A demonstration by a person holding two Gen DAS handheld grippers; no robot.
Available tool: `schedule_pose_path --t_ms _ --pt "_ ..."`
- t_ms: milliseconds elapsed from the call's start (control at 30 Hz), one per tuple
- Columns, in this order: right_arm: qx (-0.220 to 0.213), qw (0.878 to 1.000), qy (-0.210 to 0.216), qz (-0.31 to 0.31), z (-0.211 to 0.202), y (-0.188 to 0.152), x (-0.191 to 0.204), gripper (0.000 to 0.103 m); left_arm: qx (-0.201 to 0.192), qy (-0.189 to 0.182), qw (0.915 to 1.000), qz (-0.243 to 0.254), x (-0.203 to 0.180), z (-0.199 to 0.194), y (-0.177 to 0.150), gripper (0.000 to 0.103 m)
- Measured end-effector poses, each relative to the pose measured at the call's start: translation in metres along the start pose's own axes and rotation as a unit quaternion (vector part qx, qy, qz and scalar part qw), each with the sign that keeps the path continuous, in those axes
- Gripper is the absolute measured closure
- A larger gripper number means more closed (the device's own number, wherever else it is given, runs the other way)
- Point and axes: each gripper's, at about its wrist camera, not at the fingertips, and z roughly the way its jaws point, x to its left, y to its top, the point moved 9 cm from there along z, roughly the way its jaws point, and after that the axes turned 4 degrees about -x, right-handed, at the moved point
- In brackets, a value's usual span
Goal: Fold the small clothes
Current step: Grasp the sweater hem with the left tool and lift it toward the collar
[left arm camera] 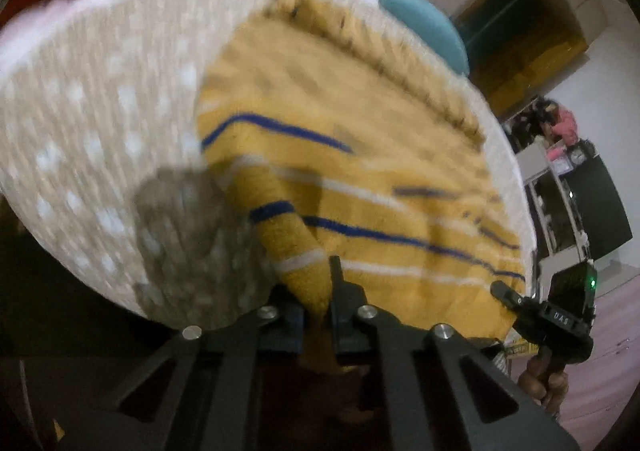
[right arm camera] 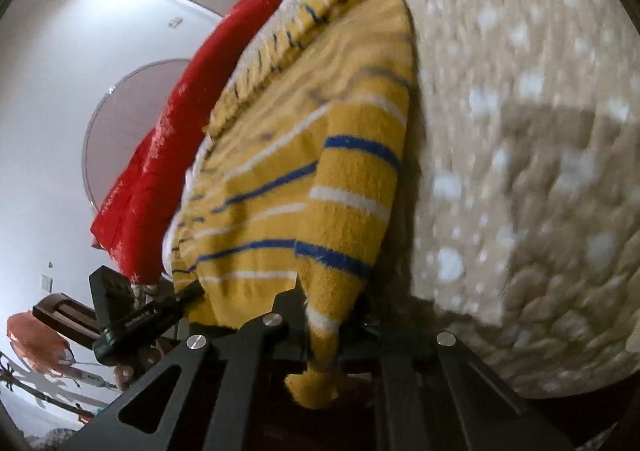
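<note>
Both tools, left (left arm camera: 320, 303) and right (right arm camera: 324, 315), clamp the yellow striped garment (left arm camera: 360, 171) over a beige dotted bedspread (left arm camera: 100, 111), white walls (right arm camera: 52, 91) behind.

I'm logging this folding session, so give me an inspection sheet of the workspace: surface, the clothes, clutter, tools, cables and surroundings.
Surface: beige bedspread with white dots, blurred by motion.
Job's things: yellow knitted garment with blue and white stripes, lying spread on the bedspread, one edge gathered into each tool.
Clutter: red fabric and a teal cushion beyond the garment.
Grippers: left tool shut on a fold of the garment; right tool shut on another fold, whose end hangs below its fingers.
Cables: nothing seen.
Surroundings: white walls, dark shelving in the left view, round wall feature in the right view.
</note>
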Motion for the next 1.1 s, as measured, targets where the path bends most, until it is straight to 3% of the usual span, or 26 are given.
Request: schedule_pose_path --t_ms 133,233,333,467,567,667,800,967,1100 --pt "-0.040 0.998 0.024 -0.029 -0.043 0.021 0.028 0.095 -0.062 -0.028 0.9970 0.038 -0.032 -0.054 0.027 0.095" --pt "-0.050 0.996 0.031 -0.059 -0.072 0.017 0.048 0.096 -0.079 -0.032 0.9947 0.058 -0.048 -0.077 0.025 0.095" --pt "-0.037 0.997 0.035 -0.059 -0.078 -0.006 0.049 0.096 -0.064 -0.031 0.9961 0.051 -0.047 -0.075 0.003 0.095" --pt "0.005 0.999 0.031 -0.014 -0.061 -0.041 0.018 0.096 -0.017 -0.009 0.9997 0.015 -0.017 -0.048 -0.026 0.095" --pt "0.010 0.999 0.034 0.014 -0.055 -0.042 0.002 0.096 0.001 0.003 1.0000 -0.009 0.005 -0.036 -0.036 0.095" --pt "0.001 0.999 0.035 -0.011 -0.060 -0.029 0.007 0.097 -0.008 0.000 1.0000 -0.001 0.005 -0.038 -0.029 0.095" --pt "-0.015 0.998 0.044 -0.046 -0.053 0.006 0.028 0.096 -0.040 -0.012 0.9991 0.009 -0.007 -0.042 0.009 0.095" --pt "-0.064 0.992 0.064 -0.092 -0.044 0.082 0.076 0.096 -0.096 -0.011 0.9941 0.050 -0.042 -0.043 0.093 0.095" --pt "-0.095 0.987 0.053 -0.114 -0.020 0.146 0.102 0.096 -0.101 0.009 0.9928 0.063 -0.057 -0.006 0.159 0.095"
